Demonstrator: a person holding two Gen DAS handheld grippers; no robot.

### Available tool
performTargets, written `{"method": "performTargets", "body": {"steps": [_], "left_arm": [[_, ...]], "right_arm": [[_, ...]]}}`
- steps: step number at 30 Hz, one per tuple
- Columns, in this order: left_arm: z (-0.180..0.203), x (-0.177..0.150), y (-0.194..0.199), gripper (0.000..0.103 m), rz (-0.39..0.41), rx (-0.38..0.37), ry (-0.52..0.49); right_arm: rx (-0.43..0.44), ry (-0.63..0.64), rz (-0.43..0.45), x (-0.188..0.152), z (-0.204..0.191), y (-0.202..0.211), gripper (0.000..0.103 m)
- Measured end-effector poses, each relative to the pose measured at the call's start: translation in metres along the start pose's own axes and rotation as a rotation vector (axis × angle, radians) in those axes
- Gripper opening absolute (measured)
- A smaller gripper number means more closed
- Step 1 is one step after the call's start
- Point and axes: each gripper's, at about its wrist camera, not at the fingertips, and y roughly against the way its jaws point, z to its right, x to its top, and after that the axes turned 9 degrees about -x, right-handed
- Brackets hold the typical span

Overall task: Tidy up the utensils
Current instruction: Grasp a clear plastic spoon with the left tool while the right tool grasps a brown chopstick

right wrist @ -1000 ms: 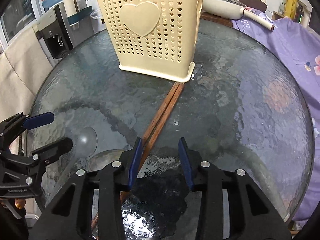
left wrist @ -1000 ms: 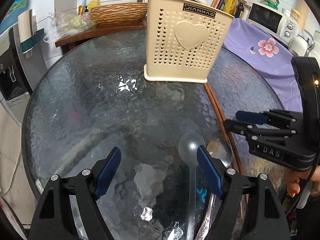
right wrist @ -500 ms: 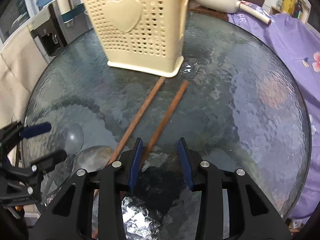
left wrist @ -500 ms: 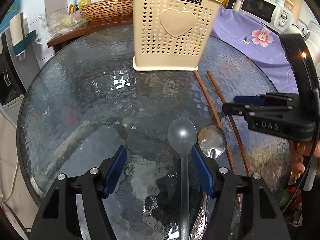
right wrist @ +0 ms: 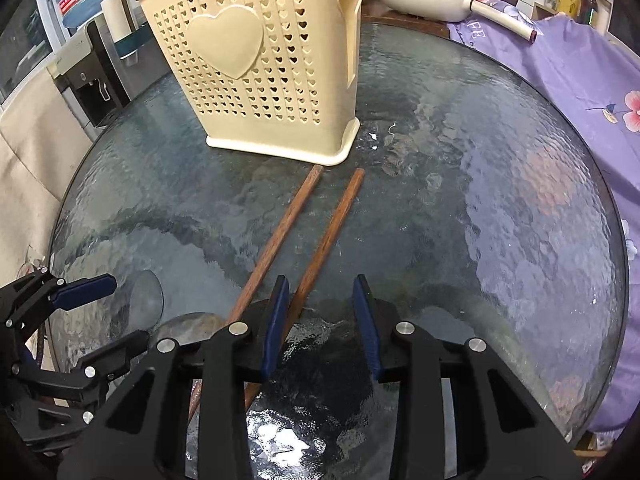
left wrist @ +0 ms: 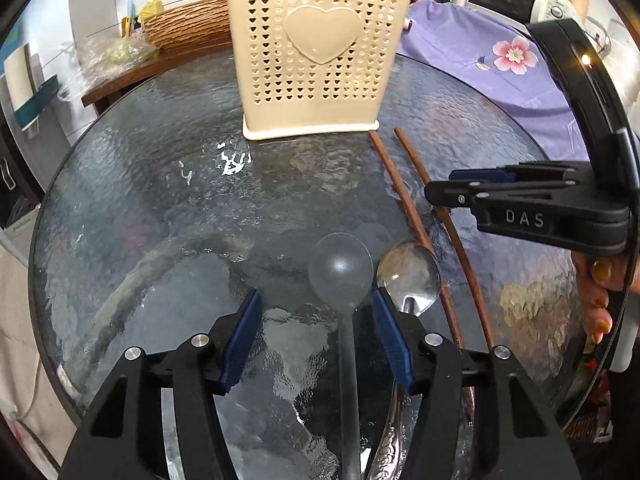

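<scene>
Clear plastic spoon (left wrist: 341,276) flat on the round textured-glass table (left wrist: 160,208), near its front edge, handle between the closing, not yet touching pads of the left gripper (left wrist: 316,336). Steel spoon (left wrist: 409,276) just beside. Two brown wooden chopsticks (right wrist: 320,236) toward the cream heart-perforated holder (right wrist: 256,72); right gripper (right wrist: 322,320) fingers apart, closing slightly, gripping nothing.
</scene>
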Motion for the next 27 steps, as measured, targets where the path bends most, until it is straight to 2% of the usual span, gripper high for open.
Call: {"method": "performTargets", "body": {"steps": [9,16,23,27], "left_arm": [[0.012,0.006,-0.009,0.054,-0.006,0.030,-0.027],[0.014,0.010,-0.011,0.047,-0.005,0.064,-0.013],[0.018,0.008,-0.011,0.047,0.013,0.087,0.014],[0.023,0.007,-0.012,0.040,0.016,0.087,0.009]], "right_arm": [[-0.010,0.005,0.000,0.003,-0.001,-0.001,0.034],[-0.019,-0.026,-0.016,0.016,-0.002,-0.009,0.034],[-0.049,-0.062,-0.024,0.032,-0.001,-0.018,0.021],[-0.086,-0.056,-0.025,0.040,-0.004,-0.022,0.015]]}}
